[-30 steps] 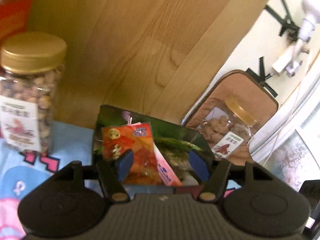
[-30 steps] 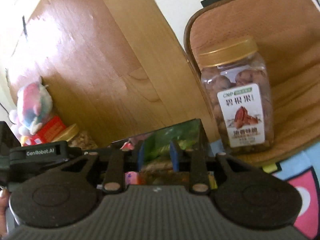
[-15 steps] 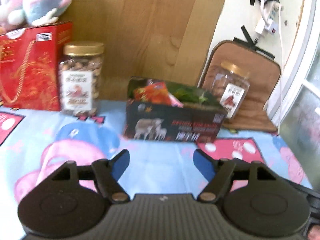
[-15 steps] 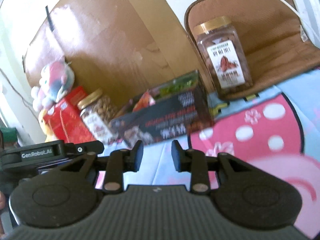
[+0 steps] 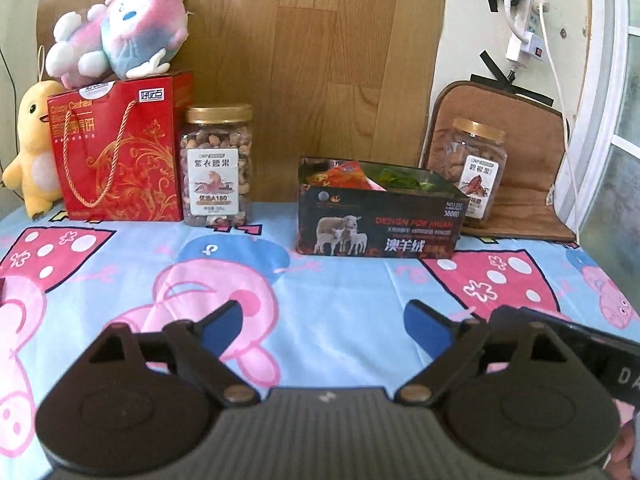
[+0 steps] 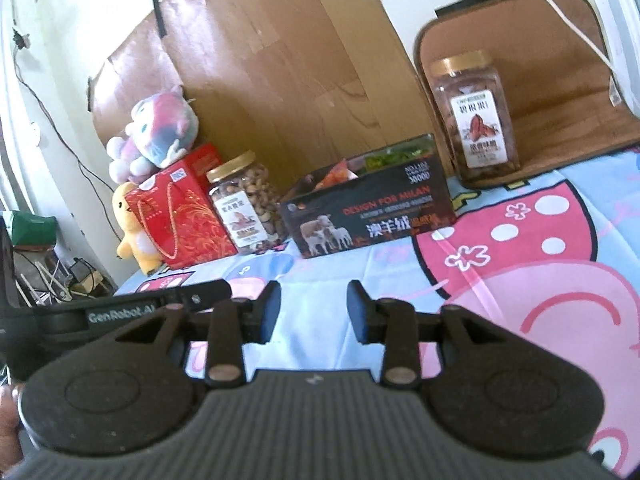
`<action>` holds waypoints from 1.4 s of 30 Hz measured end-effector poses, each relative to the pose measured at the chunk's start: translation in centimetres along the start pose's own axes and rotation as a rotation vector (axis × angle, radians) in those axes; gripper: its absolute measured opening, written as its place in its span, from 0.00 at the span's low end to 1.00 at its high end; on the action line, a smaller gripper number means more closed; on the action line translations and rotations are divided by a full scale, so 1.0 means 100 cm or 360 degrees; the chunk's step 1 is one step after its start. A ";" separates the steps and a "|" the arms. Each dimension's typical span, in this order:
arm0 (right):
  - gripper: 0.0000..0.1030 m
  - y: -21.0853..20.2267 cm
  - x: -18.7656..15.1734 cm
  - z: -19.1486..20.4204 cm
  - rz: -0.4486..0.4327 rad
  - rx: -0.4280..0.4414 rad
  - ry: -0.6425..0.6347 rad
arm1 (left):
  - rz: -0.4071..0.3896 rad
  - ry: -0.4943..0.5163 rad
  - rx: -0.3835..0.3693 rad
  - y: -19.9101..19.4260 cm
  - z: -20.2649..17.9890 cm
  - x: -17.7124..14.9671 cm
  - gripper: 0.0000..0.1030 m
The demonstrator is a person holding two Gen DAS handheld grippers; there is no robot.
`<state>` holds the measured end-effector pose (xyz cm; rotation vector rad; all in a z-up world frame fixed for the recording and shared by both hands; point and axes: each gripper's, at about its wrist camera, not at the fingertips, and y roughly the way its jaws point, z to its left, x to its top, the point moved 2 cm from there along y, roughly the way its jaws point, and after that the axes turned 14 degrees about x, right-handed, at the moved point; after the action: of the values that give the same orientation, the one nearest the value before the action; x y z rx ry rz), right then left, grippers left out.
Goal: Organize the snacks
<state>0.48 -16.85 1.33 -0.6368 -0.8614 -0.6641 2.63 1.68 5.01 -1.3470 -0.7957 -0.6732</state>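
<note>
While both grippers hang low in their frames over the cartoon-print cloth [image 5: 328,280], the left gripper [image 5: 324,324] has its jaws opening wide with nothing between them; the right gripper [image 6: 314,312] is opening too, narrower, equally empty; the black box [image 5: 380,220] of snack packets [image 5: 344,174] sits centre-right, between two nut jars, apart from both.

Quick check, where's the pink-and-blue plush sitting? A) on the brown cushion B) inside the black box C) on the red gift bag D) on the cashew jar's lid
C: the pink-and-blue plush rests on top of the red gift bag, left of the cashew jar.
</note>
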 end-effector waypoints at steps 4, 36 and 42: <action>0.47 -0.004 -0.002 0.007 -0.0018 -0.0018 -0.0037 | -0.0003 0.0019 -0.0002 -0.003 -0.001 -0.004 0.97; 0.73 -0.016 -0.013 0.005 -0.0115 -0.0151 0.0021 | -0.0003 -0.0100 -0.0156 0.013 0.008 -0.029 1.00; 0.73 -0.002 -0.015 0.003 -0.0111 -0.0181 -0.0001 | -0.0111 -0.0160 -0.0132 0.025 0.017 -0.028 1.00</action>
<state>-0.56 -16.36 0.31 -0.7114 -0.8537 -0.7804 2.80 3.63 1.35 -1.4427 -0.9071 -0.7038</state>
